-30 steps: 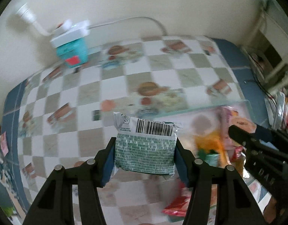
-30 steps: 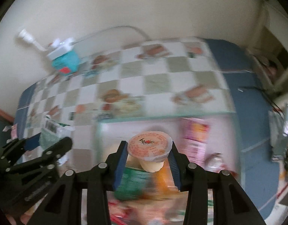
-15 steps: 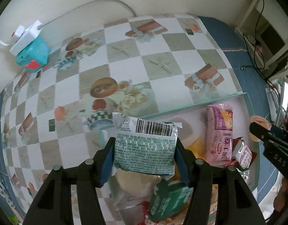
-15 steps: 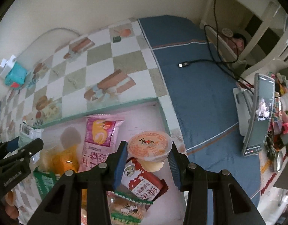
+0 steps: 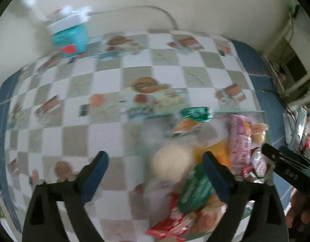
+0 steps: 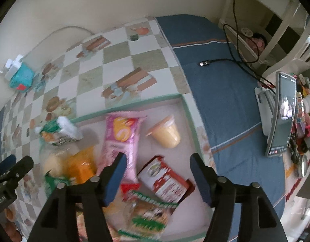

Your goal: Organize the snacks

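**Now both drops done, both tongs empty**

Just released on both sides. Half a second back: left gripper (image 5: 153,170) clamped on green barcode packet, right gripper (image 6: 158,167) clamped on jelly cup. Now both spread wide, nothing between the fingers.

- Green packet (image 6: 59,130) now down at far-left corner of tray (image 6: 187,113), leaning over the far rim, partly on top of other snacks. Blurred in left view, so exact rest can't be confirmed.
- Jelly cup (image 6: 166,132) now on its side near far-right corner of tray, lid toward the far rim, just beside pink packet (image 6: 121,141), apart from right wall.
- Rest of tray: orange packet (image 6: 81,166), red-white packet (image 6: 165,179), pale round snack (image 5: 172,164), green-brown packet (image 6: 148,214) at near edge. Heaped, not lined up.

Meaning for task: two more snacks in the tray, probably mid-task; layout looks loose, cup may roll.

Pose:
- Left tongs hover above tray's left edge, pointing across checkered tablecloth (image 5: 106,84) toward the wall; heavy motion blur.
- Right tongs hover over tray's near-right part, angled down at the snacks, clear of all of them.
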